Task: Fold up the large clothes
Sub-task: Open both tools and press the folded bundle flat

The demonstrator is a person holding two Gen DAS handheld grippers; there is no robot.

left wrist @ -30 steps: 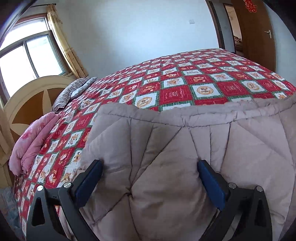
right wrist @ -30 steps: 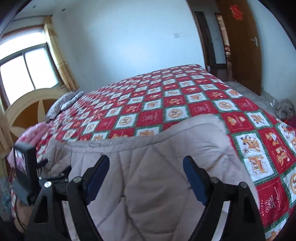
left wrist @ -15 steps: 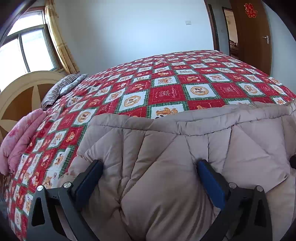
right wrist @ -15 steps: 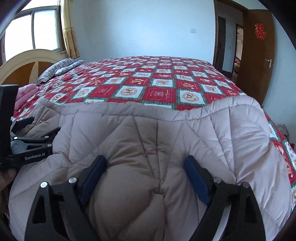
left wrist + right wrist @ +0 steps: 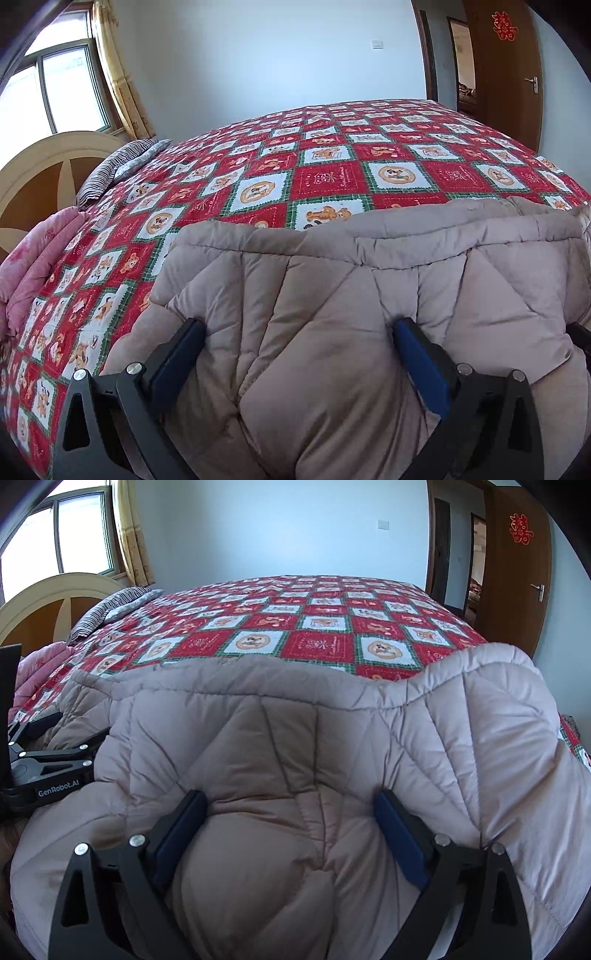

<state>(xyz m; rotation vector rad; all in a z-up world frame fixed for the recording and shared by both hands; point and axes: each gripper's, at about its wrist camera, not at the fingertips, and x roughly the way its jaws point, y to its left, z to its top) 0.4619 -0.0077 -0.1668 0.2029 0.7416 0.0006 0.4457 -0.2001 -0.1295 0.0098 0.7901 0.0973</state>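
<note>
Now a bunched fold of the coat [image 5: 369,295] is clamped by the left gripper [image 5: 299,354]. Another fold is clamped by the right gripper [image 5: 290,825], above the bed [image 5: 317,627].

"GenRobot.AI" stood in white on the black left gripper [image 5: 55,764], a red double-happiness sign hung on the door [image 5: 521,529], bedspread [image 5: 332,177] lettering was unreadable

Matt, puffy quilted cloth coat [image 5: 332,314] — printed cotton-like bedspread [image 5: 332,166], glossy wooden door [image 5: 517,572], wooden headboard [image 5: 40,173].
</note>
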